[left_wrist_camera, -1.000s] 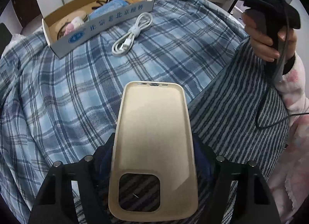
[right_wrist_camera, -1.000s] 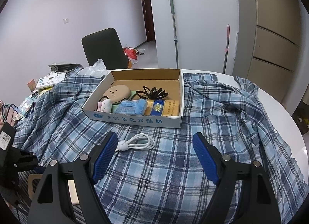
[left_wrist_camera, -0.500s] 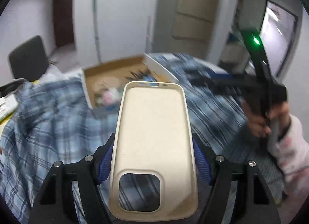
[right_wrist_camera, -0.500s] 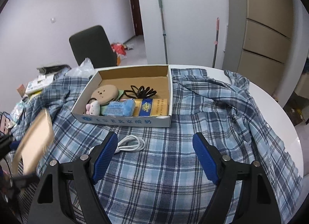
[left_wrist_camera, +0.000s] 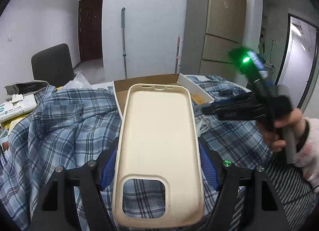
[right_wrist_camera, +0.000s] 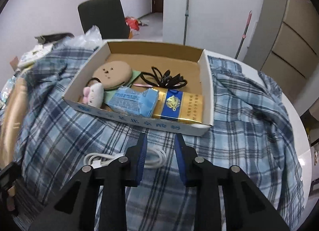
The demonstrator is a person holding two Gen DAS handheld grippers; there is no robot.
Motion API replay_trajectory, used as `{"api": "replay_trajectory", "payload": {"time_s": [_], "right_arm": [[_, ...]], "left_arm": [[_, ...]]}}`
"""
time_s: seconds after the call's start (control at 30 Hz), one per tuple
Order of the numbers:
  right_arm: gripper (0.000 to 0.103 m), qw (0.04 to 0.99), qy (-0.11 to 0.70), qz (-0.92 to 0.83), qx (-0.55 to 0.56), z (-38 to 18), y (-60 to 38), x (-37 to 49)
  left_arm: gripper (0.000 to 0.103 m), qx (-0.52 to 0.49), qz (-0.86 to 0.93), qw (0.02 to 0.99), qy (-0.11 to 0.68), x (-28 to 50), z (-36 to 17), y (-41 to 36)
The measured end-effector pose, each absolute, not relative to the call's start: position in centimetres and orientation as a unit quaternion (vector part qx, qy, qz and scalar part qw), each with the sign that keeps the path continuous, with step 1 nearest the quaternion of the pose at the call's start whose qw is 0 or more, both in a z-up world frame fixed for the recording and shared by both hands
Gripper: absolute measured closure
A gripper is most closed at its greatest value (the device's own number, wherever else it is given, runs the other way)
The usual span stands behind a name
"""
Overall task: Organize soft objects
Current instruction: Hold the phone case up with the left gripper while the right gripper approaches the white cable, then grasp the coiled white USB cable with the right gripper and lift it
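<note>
Two grippers in view, one per hand, over a table (right_wrist_camera: 295, 115) draped with a blue plaid shirt (right_wrist_camera: 249, 111).

Left wrist view: left gripper (left_wrist_camera: 158, 163) has its jaws clamped on the long edges of a cream phone case (left_wrist_camera: 159, 141), held lengthwise along the fingers, camera cutout nearest the lens, open inner face up. Case is in the air above the shirt; its far end overlaps the near wall of the cardboard box (left_wrist_camera: 147, 81) in this view. Tissue box (left_wrist_camera: 16, 107) at the far left, dark chair (left_wrist_camera: 51, 61) behind. Right hand (left_wrist_camera: 283, 129) grips the other tool's handle at the right; green light lit on it.

Right wrist view: the case appears as a blurred cream strip at the far left edge. Box holds, left to right: white-and-pink plush toy (right_wrist_camera: 93, 93), round tan pad (right_wrist_camera: 112, 74), blue tissue pack (right_wrist_camera: 132, 101), black hair ties (right_wrist_camera: 165, 78), blue-and-gold carton (right_wrist_camera: 179, 106). Right gripper (right_wrist_camera: 161, 151) sits low just in front of the box, jaws drawn in to a narrow gap; a loop of the coiled white cable (right_wrist_camera: 123, 158) lies between the blue pads. Contact with the cable cannot be confirmed
</note>
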State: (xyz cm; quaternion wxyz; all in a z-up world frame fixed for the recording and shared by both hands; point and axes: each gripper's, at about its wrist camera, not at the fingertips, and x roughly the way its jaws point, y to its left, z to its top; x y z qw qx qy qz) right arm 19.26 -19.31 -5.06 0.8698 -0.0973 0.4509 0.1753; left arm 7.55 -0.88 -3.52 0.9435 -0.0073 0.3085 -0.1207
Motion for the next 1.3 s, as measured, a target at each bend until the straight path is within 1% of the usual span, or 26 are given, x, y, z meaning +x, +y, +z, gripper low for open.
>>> {"api": "replay_trajectory", "payload": {"time_s": [0.23,0.33,0.5,0.57,0.7,0.77,0.97,1.03,1.3], "right_arm": [[0.076,0.854,0.483,0.168,-0.097,-6.4,-19.2,20.4],[0.076,0.849,0.492,0.172,-0.091,-6.5,-19.9,19.5],[0.075,0.835,0.505,0.187,-0.113,-7.1,-20.0,17.5],[0.075,0.840,0.497,0.187,-0.111,-6.8,-20.0,17.2],[0.076,0.860,0.474,0.170,-0.079,-5.9,-20.2,18.7],[0.076,0.864,0.471,0.160,-0.080,-6.0,-19.7,19.9],[0.076,0.853,0.495,0.139,-0.084,-8.0,-20.4,21.5],[0.076,0.846,0.505,0.152,-0.072,-8.3,-21.0,21.2],[0.076,0.806,0.538,0.234,-0.080,-8.4,-20.3,17.0]], "left_arm": [[0.028,-0.010,-0.113,0.946,0.303,7.4,-3.8,-0.7],[0.028,-0.016,-0.114,0.946,0.302,7.3,-3.7,-0.5],[0.028,-0.011,-0.117,0.946,0.302,7.4,-3.8,-0.7],[0.028,-0.008,-0.117,0.947,0.300,7.2,-3.8,-0.9],[0.028,-0.008,-0.114,0.948,0.297,7.2,-3.8,-0.9],[0.028,-0.010,-0.113,0.948,0.297,7.2,-3.7,-0.8],[0.028,-0.026,-0.120,0.944,0.306,7.5,-3.8,-0.2],[0.028,-0.028,-0.120,0.943,0.310,7.6,-4.0,-0.2],[0.028,-0.022,-0.119,0.945,0.304,7.4,-3.9,-0.4]]}}
